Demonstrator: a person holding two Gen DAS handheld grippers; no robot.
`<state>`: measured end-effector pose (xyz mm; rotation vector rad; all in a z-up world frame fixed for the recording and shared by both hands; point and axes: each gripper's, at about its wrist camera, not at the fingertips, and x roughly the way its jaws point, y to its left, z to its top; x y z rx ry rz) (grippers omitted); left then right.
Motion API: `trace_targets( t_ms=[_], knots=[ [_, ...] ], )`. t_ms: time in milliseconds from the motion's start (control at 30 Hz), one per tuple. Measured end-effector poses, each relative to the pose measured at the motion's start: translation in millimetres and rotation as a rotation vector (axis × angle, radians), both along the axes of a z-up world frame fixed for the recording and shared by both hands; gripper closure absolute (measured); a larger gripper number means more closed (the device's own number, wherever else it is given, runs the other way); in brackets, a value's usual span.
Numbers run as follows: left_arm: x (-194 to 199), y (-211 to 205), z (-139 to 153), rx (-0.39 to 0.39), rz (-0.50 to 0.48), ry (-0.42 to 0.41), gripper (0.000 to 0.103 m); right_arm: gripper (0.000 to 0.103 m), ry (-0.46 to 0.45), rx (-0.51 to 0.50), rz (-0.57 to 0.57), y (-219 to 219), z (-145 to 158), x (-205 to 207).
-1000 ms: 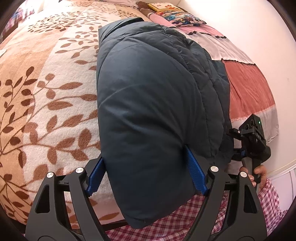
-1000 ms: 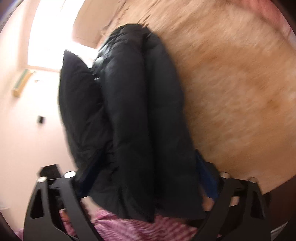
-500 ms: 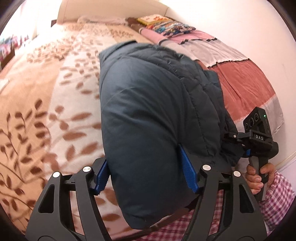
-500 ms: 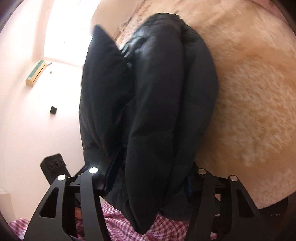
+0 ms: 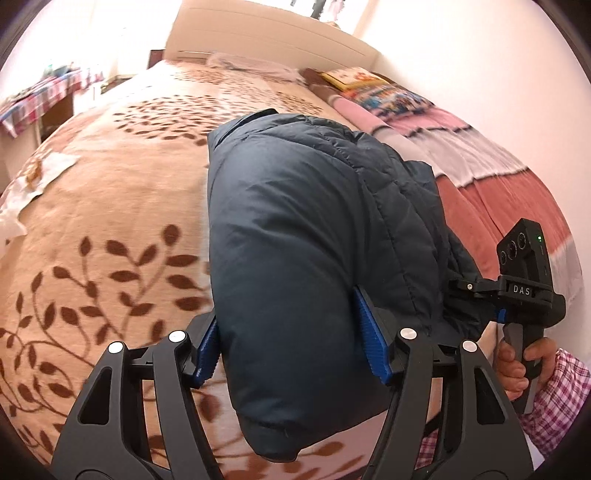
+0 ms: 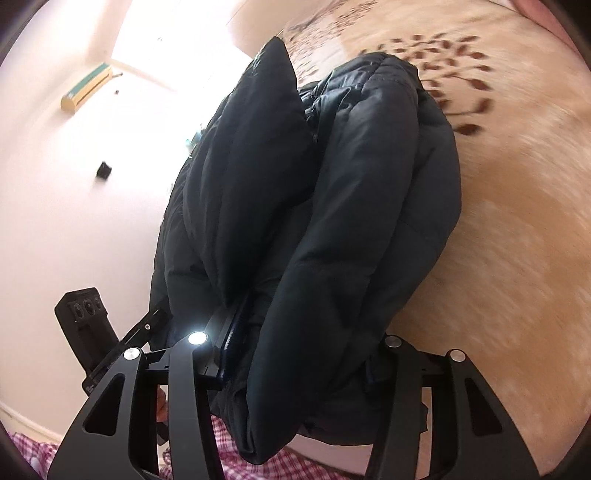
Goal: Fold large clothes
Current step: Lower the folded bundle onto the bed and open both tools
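A dark navy padded jacket (image 5: 303,236), folded into a thick bundle, is held up above the bed. My left gripper (image 5: 291,349) is shut on one end of the bundle, its blue pads (image 5: 371,349) pressing both sides. My right gripper (image 6: 299,354) is shut on the other end of the jacket (image 6: 354,206); one blue pad (image 6: 231,338) shows, the other is hidden by fabric. The right gripper also shows in the left wrist view (image 5: 524,291), gripping the far edge. The left gripper's body shows in the right wrist view (image 6: 88,332).
The bed has a beige blanket with brown leaves (image 5: 110,206) below the jacket. A pink and red striped quilt (image 5: 491,173) and books (image 5: 373,88) lie by the wall on the right. A headboard (image 5: 273,33) is at the back. A checked-cloth table (image 5: 40,99) stands left.
Both grippers have lifted the folded jacket higher off the bed and tilted upward, so the headboard and room now show. Both stay shut on the jacket.
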<state>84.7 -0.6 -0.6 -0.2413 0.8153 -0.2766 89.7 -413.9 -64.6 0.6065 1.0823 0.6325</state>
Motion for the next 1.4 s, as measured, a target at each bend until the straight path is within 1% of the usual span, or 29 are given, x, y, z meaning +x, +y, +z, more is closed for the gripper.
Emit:
trace_targets(
  t_ms=[67,200,267,500,567,633,700,800,933,1033,1167,1400],
  knots=[
    [1.9,12.0,-3.0,-0.005,0.024,0.002,0.039,0.053,-0.001,-0.018,0.021,7.4,-1.5,3.5],
    [5.2,23.0,-10.0,-0.012,0.052,0.014,0.039,0.053,-0.002,-0.045,0.039,16.6,-0.2,1.0],
    [6.3,26.1,-14.6,-0.017,0.055,0.017,0.039,0.053,-0.003,-0.062,0.036,35.2,5.9,7.2],
    [5.8,26.3,-19.0,-0.019,0.053,0.016,0.038,0.053,0.009,-0.070,0.009,39.8,0.3,-0.9],
    [5.3,27.1,-20.0,-0.020,0.058,0.025,0.036,0.051,0.020,-0.074,-0.006,39.1,1.8,-3.7],
    [4.2,25.4,-19.3,0.001,0.070,0.032,0.032,0.046,0.030,-0.089,-0.020,47.3,3.7,-4.0],
    [3.1,22.8,-17.3,0.039,0.080,0.030,0.030,0.042,0.041,-0.097,-0.029,47.9,5.7,-4.9],
    [0.7,20.9,-14.7,0.066,0.090,0.029,0.029,0.038,0.056,-0.111,-0.044,52.1,9.4,-5.7],
    [-1.9,18.9,-7.4,0.100,0.105,0.021,0.029,0.036,0.052,-0.139,-0.065,56.1,20.0,-9.7],
    [-6.4,15.1,2.1,0.123,0.105,-0.003,0.029,0.035,0.038,-0.153,-0.075,55.2,29.2,-14.9],
    [-13.4,12.2,13.3,0.139,0.102,-0.032,0.029,0.035,0.014,-0.176,-0.088,53.5,39.8,-24.8],
    [-26.2,8.7,24.6,0.152,0.106,-0.051,0.029,0.035,-0.030,-0.218,-0.089,54.3,57.9,-43.3]
  ],
)
